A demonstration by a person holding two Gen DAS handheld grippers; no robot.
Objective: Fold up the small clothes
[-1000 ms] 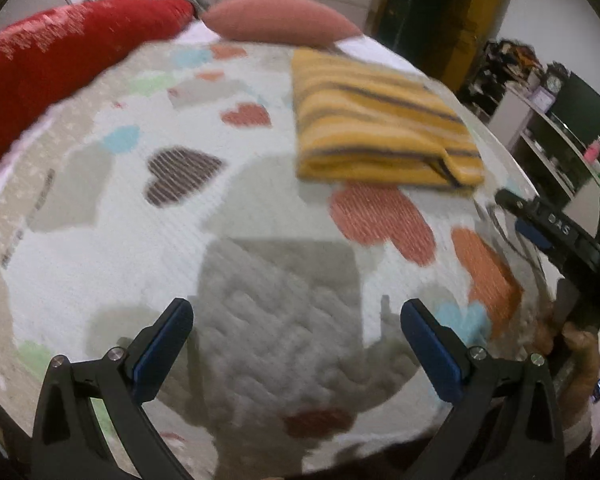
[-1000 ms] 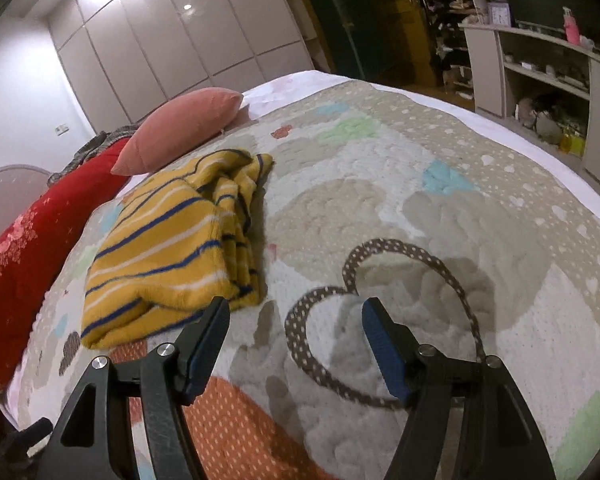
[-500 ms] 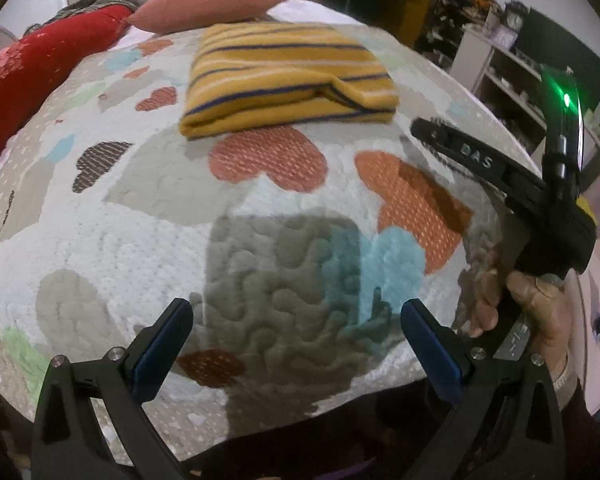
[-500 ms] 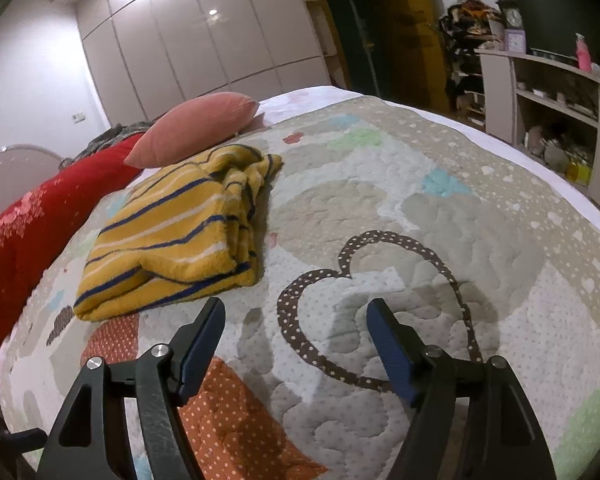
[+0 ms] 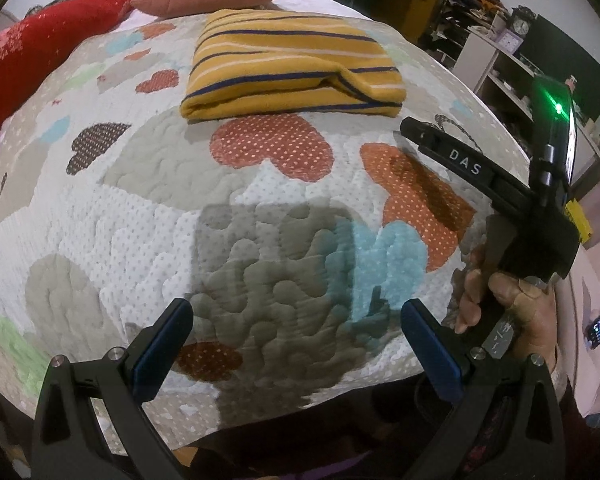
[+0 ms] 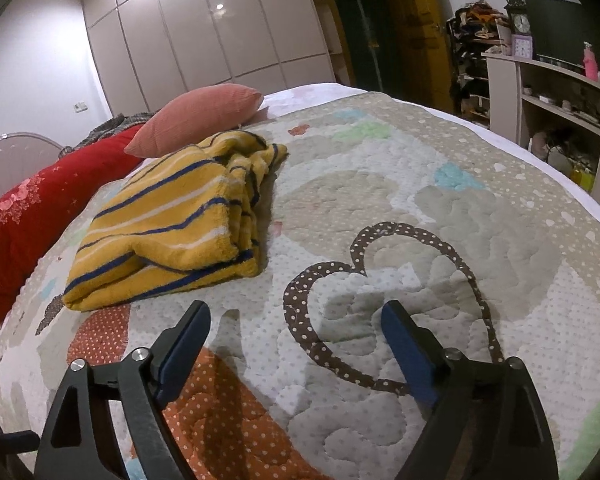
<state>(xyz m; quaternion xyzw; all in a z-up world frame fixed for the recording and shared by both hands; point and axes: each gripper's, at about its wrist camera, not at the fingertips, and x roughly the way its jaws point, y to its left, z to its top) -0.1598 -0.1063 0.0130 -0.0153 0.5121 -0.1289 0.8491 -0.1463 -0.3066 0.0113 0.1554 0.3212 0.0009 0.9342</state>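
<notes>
Backing off from the striped garment (image 5: 288, 68), I hold my left gripper (image 5: 296, 344) and right gripper (image 6: 296, 344) with jaws apart, empty; it lies folded on the bed (image 5: 140, 208), job seemingly done.

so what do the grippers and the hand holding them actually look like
Both the left gripper and the right gripper are black frames with triangular cut-outs, silver bolts and blue pads on the fingers. Seen from the left wrist view, the right gripper carries white "DAS" lettering on one finger and a lit green light on an upright mount. The bare right hand grips its handle; no cables show.
</notes>
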